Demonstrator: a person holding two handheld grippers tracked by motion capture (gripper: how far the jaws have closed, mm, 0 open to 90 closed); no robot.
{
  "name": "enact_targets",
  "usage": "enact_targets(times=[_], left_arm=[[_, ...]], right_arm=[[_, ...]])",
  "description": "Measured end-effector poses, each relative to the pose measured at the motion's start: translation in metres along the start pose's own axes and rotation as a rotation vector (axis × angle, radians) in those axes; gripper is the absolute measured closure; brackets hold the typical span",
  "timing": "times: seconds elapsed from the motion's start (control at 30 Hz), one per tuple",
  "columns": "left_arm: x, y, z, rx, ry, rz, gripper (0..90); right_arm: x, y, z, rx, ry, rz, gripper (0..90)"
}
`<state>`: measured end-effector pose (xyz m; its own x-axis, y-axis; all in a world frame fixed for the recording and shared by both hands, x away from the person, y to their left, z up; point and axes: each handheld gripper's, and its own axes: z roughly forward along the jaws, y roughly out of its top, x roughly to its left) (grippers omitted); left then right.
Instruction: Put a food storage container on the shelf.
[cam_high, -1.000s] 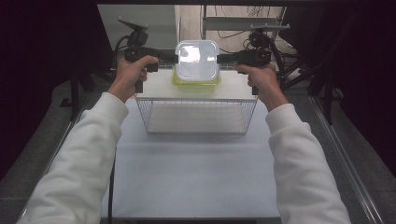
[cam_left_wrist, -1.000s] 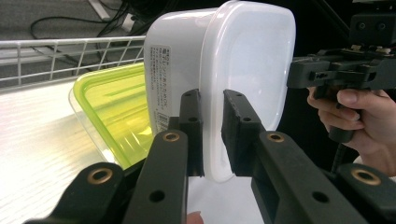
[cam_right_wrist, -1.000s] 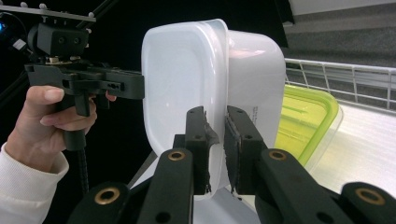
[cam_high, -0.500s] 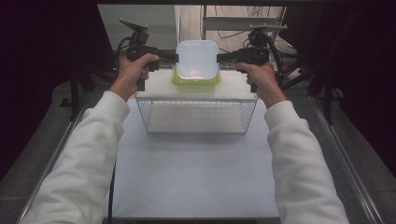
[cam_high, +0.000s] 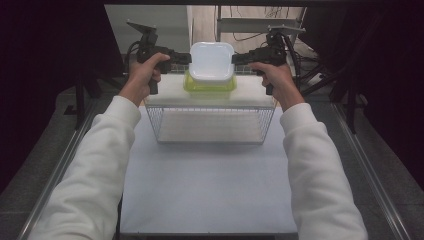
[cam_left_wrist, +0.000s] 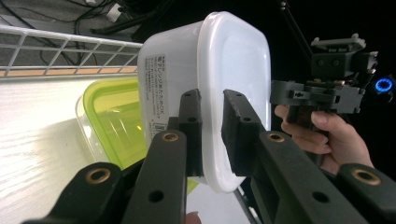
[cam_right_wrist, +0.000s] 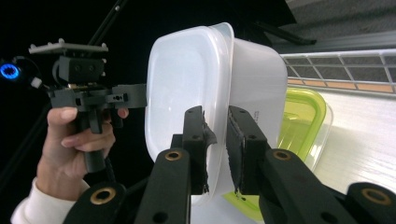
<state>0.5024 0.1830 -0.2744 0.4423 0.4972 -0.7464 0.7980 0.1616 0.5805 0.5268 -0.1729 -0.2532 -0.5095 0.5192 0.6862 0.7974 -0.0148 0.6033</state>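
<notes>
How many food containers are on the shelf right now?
2. The white container is held above the shelf by the left gripper and right gripper; the green-lidded container rests beneath it.

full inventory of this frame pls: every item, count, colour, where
white container: 1, white translucent, held up between both grippers above the green-lidded container
green-lidded container: 1, clear with yellow-green lid, on the white shelf board
shelf board: 1, white, on top of the wire basket
wire basket: 1, white wire, far end of the table
table: 1, pale grey
left gripper: 1, black, clamped on the white container's left rim
right gripper: 1, black, clamped on its right rim
sleeves: 2, white
</notes>
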Motion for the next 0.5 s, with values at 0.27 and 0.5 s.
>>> enact_targets(times=[0.27, 0.5], left_arm=[[0.010, 0.004, 0.006, -0.026, -0.023, -0.059, 76.5], [0.018, 0.006, 0.008, -0.041, -0.017, -0.088, 74.3]], right_arm=[[-0.008, 0.009, 0.006, 0.012, -0.010, 0.105, 74.9], [-0.018, 0.012, 0.014, 0.014, -0.004, 0.169, 73.2]])
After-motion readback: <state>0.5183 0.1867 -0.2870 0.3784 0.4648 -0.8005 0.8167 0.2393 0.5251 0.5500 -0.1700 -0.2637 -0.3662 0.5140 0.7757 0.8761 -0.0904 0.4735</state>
